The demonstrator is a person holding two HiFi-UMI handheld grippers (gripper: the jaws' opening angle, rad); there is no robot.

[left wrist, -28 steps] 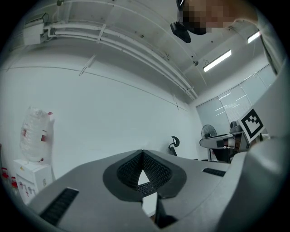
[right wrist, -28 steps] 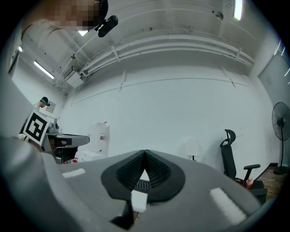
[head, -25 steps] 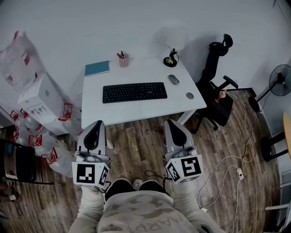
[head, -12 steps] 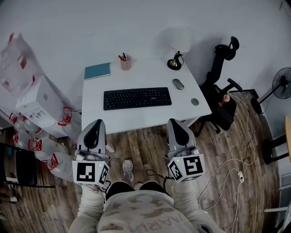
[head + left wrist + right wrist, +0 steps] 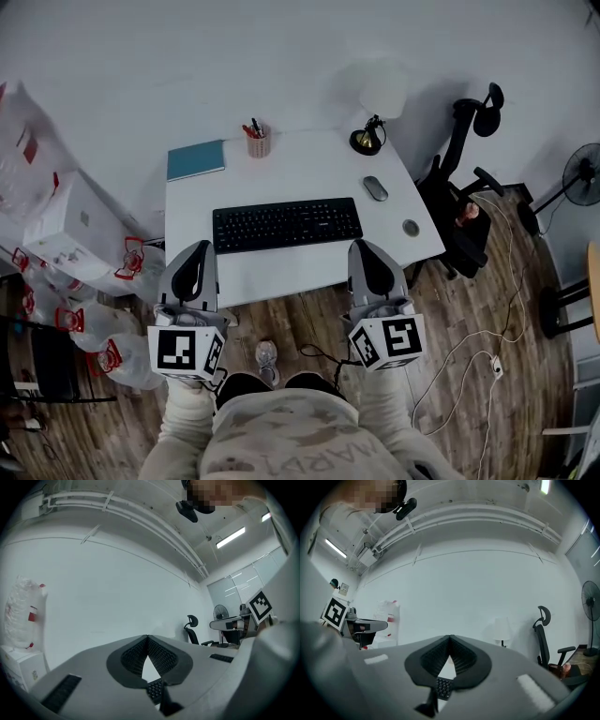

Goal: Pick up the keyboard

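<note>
A black keyboard [image 5: 287, 225] lies flat along the middle of a white desk [image 5: 300, 173]. Both grippers are held level in front of the desk's near edge and touch nothing. My left gripper [image 5: 197, 249] is shut and points at the keyboard's left end. My right gripper [image 5: 366, 247] is also shut, pointing at the right end. In the left gripper view the jaws [image 5: 147, 637] meet at the tips, with a strip of keyboard [image 5: 153, 690] showing below them. The right gripper view shows its tips [image 5: 450, 637] together too, and keyboard keys [image 5: 442, 687] in the gap beneath.
On the desk are a teal notebook [image 5: 196, 159], a pen cup [image 5: 258, 142], a small lamp [image 5: 367, 139], a mouse [image 5: 375, 187] and a small round object [image 5: 411, 227]. An office chair [image 5: 464, 211] stands right, boxes and plastic bags [image 5: 66, 239] left, a cable [image 5: 469, 361] on the floor.
Both grippers have moved forward together toward the desk's near edge, still shut. The desk and keyboard now lie closer below them in the head view.
</note>
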